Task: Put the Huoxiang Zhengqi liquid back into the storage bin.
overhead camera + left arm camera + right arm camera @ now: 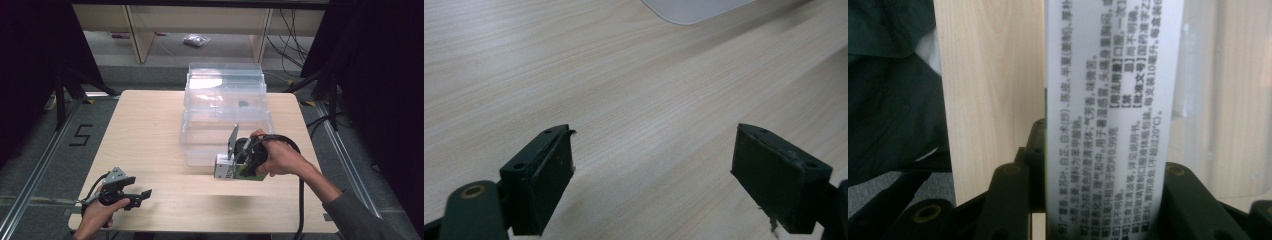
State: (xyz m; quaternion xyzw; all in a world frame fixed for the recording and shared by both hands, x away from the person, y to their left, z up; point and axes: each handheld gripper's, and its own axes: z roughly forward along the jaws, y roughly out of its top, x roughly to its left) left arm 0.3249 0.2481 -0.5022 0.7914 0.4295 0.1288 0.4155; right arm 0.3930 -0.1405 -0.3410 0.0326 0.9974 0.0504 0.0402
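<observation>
A white and green medicine box [226, 167] with printed text hangs just above the wooden table [150, 130], in front of a clear plastic storage box [224, 112]. My right gripper [239, 162] is shut on it; in the right gripper view the medicine box [1108, 100] stands between the two black jaws, text side facing the camera. My left gripper [142, 196] rests low at the table's front left corner, open and holding nothing. In the left gripper view its fingers [541, 177] stand wide apart over bare wood.
The clear storage box is stacked in tiers at the table's middle back, and its corner [694, 7] shows in the left gripper view. A black cable [301, 200] trails from the right gripper. Dark curtains and floor rails flank the table.
</observation>
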